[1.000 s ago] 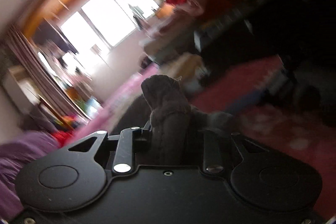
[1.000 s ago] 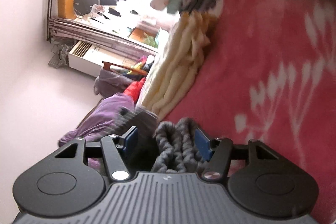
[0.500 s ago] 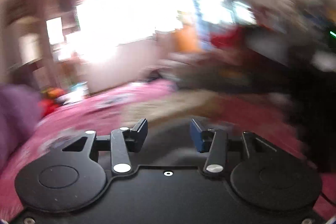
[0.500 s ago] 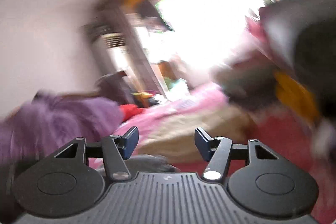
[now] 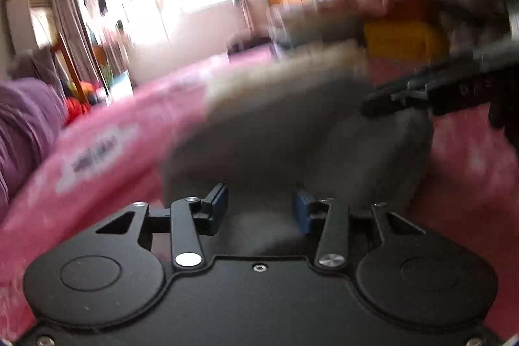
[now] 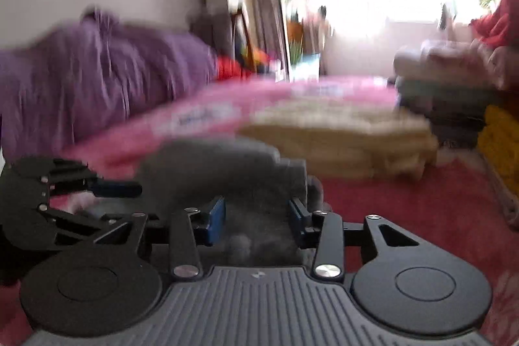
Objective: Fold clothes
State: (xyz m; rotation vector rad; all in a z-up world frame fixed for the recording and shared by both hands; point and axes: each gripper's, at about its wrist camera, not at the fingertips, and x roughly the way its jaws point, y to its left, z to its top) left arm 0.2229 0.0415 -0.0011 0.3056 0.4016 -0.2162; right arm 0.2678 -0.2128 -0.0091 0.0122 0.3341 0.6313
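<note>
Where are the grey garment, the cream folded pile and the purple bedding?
grey garment [image 5: 292,138]: left wrist view, on its flat upper surface ahead of the gripper.
cream folded pile [image 6: 343,135]: right wrist view, on the front face of the stack.
purple bedding [image 6: 97,70]: right wrist view, on its rumpled middle.

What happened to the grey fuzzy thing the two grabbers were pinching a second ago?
Both let it go. The left gripper and right gripper each pinched a bunch of the grey garment a second ago; now both are open, and it lies on the pink blanket in front of them. The cream folded pile stayed put.
</note>
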